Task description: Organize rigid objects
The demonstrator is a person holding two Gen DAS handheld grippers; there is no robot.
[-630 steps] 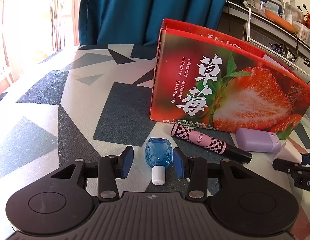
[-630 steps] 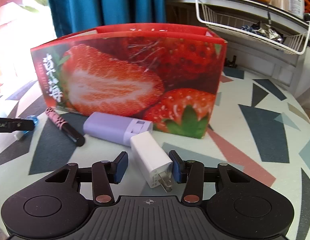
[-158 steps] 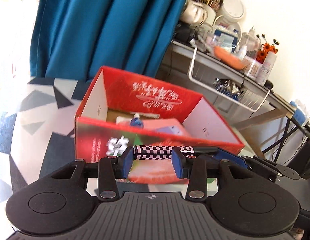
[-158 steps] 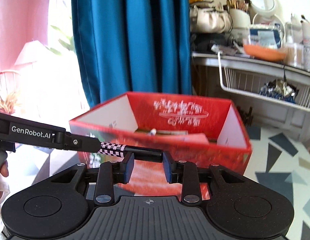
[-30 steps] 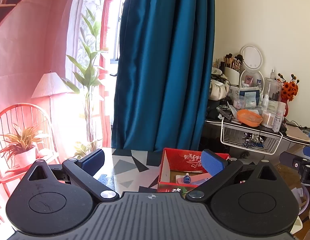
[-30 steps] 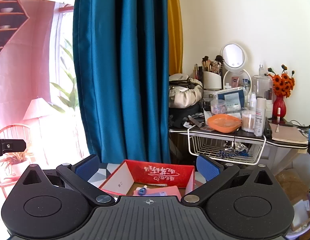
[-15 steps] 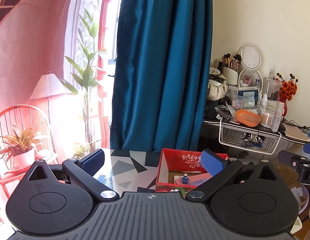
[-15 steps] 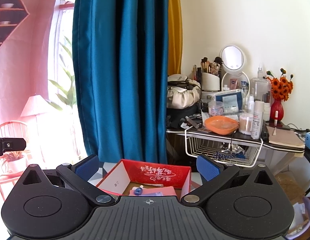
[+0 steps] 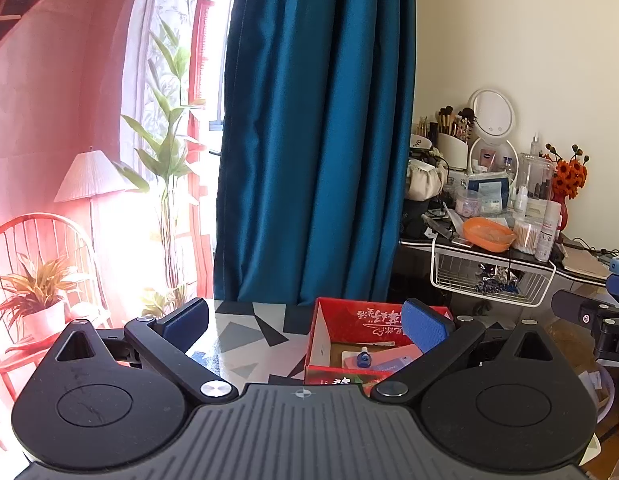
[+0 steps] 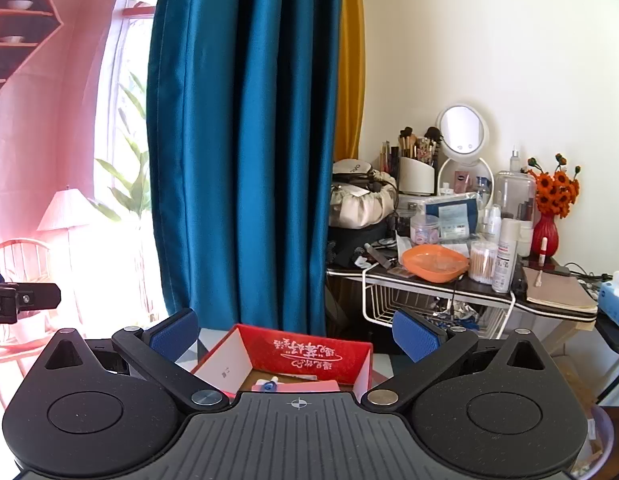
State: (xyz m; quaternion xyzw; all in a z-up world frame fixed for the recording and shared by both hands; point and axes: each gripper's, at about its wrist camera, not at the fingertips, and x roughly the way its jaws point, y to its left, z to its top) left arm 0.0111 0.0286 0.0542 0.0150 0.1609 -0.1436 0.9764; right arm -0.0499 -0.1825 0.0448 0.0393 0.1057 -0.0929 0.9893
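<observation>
With both the left gripper (image 9: 305,322) and right gripper (image 10: 295,332) spread wide and empty above the red box (image 9: 349,314), the tabletop (image 9: 245,332) beside that box is best checked for strays.

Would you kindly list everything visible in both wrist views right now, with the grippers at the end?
strawberry box: one, red, open-topped, on the patterned table
small bottle: one, blue with white cap, lying inside the box
patterned table: one, white with grey and dark shapes, under the box
curtain: one, teal, behind the table
yellow curtain: one, right of the teal one
side table: one, dark top, cluttered, at the right
orange bowl: one, on the side table
round mirror: one, white, on the side table
red vase: one, holding orange flowers
wire basket: one, white, under the side table
floor lamp: one, pale shade, by the window
left gripper: black, blue pads, open, empty
right gripper: black, blue pads, open, empty
</observation>
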